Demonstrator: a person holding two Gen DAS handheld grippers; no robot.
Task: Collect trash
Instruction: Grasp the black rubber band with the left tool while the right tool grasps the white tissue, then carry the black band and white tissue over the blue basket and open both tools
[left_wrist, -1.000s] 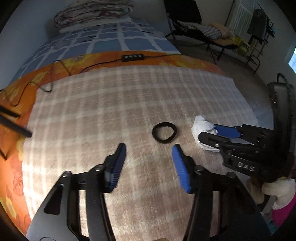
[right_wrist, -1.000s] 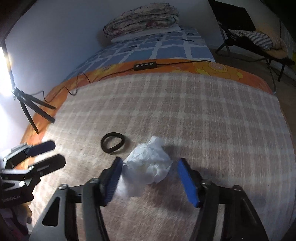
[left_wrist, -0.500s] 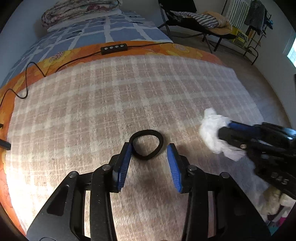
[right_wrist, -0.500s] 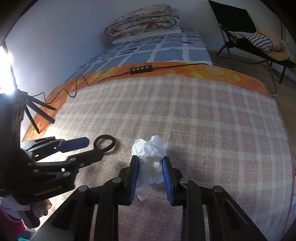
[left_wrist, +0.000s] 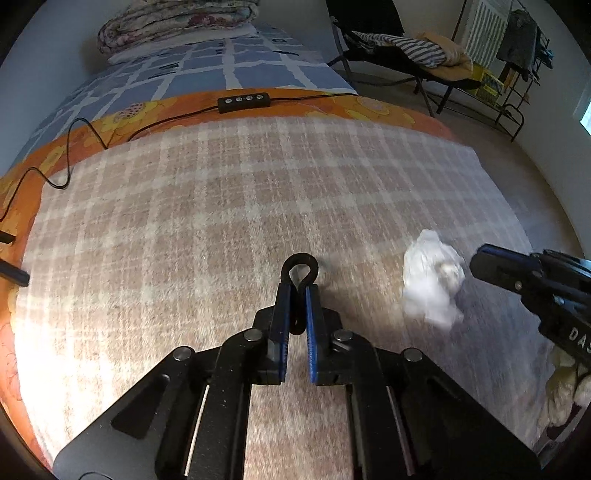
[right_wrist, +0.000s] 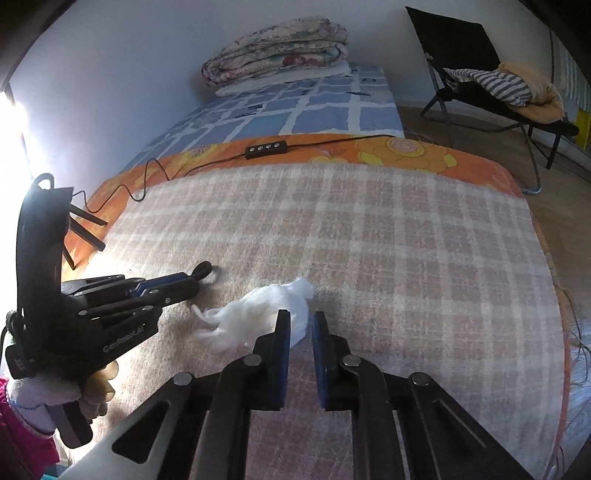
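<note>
My left gripper (left_wrist: 298, 291) is shut on a black rubber ring (left_wrist: 300, 269), squeezed into a loop that sticks out past the fingertips, just above the plaid blanket (left_wrist: 221, 206). It also shows in the right wrist view (right_wrist: 192, 282) with the ring (right_wrist: 204, 268). My right gripper (right_wrist: 300, 317) is shut on a crumpled white tissue (right_wrist: 258, 314) that trails to the left over the blanket. The tissue (left_wrist: 432, 277) and the right gripper's fingers (left_wrist: 495, 262) show at the right of the left wrist view.
A black cable with a button controller (left_wrist: 243, 101) runs across the orange floral sheet (left_wrist: 332, 105). A folded quilt (right_wrist: 273, 48) lies at the bed's head. A black folding chair with clothes (right_wrist: 495, 85) stands right of the bed. Tripod legs (right_wrist: 85, 236) reach in at left.
My left gripper closed on the black ring and pinched it into a narrow loop. My right gripper tightened on the tissue and lifted it; the tissue now trails leftward.
</note>
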